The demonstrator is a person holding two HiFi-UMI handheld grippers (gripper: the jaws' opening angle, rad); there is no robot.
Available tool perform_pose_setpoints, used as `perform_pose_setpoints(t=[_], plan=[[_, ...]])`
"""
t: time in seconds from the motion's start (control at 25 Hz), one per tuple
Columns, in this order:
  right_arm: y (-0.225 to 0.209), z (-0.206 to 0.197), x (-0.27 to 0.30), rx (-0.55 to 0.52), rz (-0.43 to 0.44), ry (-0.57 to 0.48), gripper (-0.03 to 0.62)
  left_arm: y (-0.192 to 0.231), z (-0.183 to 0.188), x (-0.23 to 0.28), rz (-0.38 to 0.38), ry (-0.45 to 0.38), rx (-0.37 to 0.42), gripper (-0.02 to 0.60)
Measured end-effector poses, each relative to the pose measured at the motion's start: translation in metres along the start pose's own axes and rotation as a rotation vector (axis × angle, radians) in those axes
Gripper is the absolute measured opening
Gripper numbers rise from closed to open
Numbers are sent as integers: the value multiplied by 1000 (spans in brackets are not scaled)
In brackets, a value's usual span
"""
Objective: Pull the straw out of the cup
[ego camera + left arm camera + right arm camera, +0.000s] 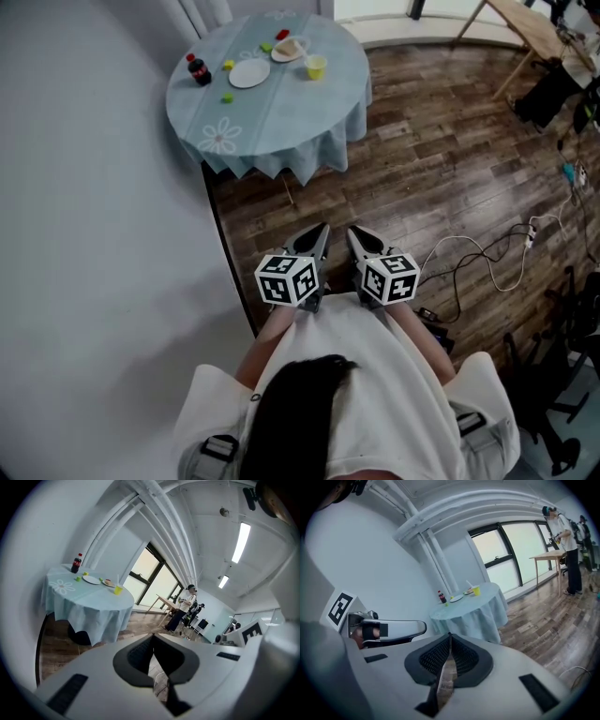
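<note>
Straw (468, 584) sits in the yellow cup (316, 67) on the round table (281, 122), well ahead of you. Both tongs are closed & empty: left gripper (321, 246) and right gripper (359, 246) sit side by side near your body. Walk up first, open one pair only when near, pinch the straw high, then lift straight so the cup stays put. Bottle (198, 70) & plate (249, 73) stand near it; cables (487, 253) trail on the floor to your right.
</note>
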State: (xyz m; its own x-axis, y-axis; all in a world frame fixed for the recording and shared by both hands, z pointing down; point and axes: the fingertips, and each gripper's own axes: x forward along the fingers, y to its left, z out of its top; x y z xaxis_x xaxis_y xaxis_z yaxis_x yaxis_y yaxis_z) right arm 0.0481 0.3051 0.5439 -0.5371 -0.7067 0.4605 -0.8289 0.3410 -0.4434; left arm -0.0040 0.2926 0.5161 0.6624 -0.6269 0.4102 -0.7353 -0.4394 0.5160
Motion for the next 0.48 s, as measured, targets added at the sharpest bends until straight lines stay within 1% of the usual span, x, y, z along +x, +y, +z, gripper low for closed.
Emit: perform_pose_setpoints(t=[0.2, 0.48], plan=[[-13, 11, 8, -2, 9, 21, 37, 1, 8, 18, 4, 2, -16, 9], [-32, 34, 26, -28, 26, 35, 37, 10, 27, 46, 43, -2, 1, 9]])
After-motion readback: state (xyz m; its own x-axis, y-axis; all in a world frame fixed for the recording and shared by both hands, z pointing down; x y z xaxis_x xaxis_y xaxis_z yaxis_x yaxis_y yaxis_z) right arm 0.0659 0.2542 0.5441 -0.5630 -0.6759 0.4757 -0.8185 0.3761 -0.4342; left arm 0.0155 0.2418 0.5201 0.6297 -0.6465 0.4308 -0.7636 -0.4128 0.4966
